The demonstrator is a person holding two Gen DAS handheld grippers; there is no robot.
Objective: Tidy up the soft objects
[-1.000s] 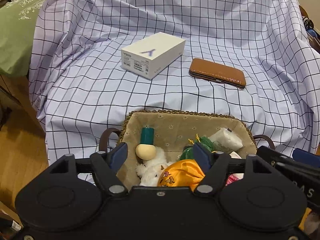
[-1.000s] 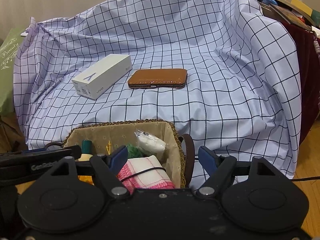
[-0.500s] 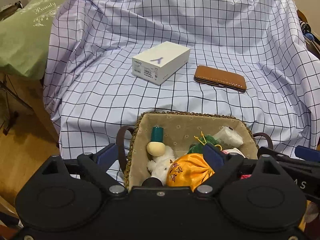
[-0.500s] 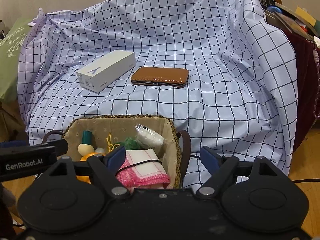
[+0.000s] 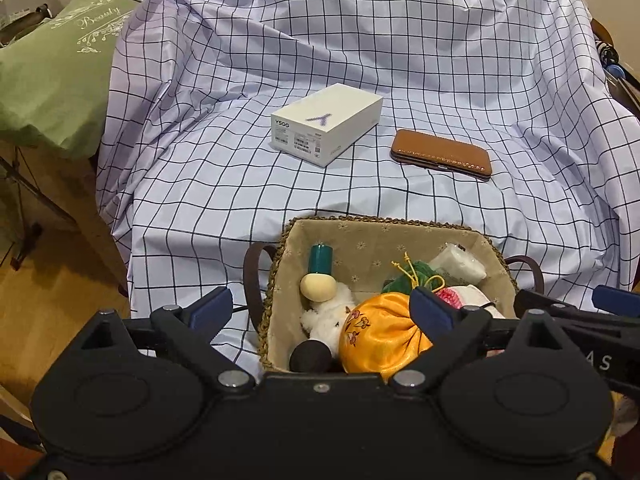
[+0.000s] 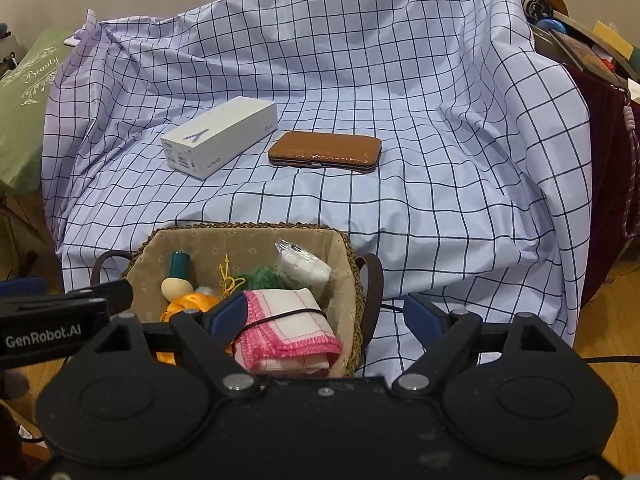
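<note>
Straddling basket (image 5: 384, 229) rims, 2 spread tools (image 5: 322, 312) (image 6: 324, 316), checked cloth (image 5: 224, 200) beyond

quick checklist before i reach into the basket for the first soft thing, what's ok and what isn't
1. Left gripper open and holding nothing: ok.
2. Right gripper open and holding nothing: ok.
3. Basket upright, its opening unobstructed: ok.
4. Orange pouch on top of the pile, nothing lying over it: ok.
5. Bare cloth on the checked sheet around the white box and brown case to set things down: ok.
6. Whether the pouch's yellow cord is tangled in the green item: cannot tell.
</note>
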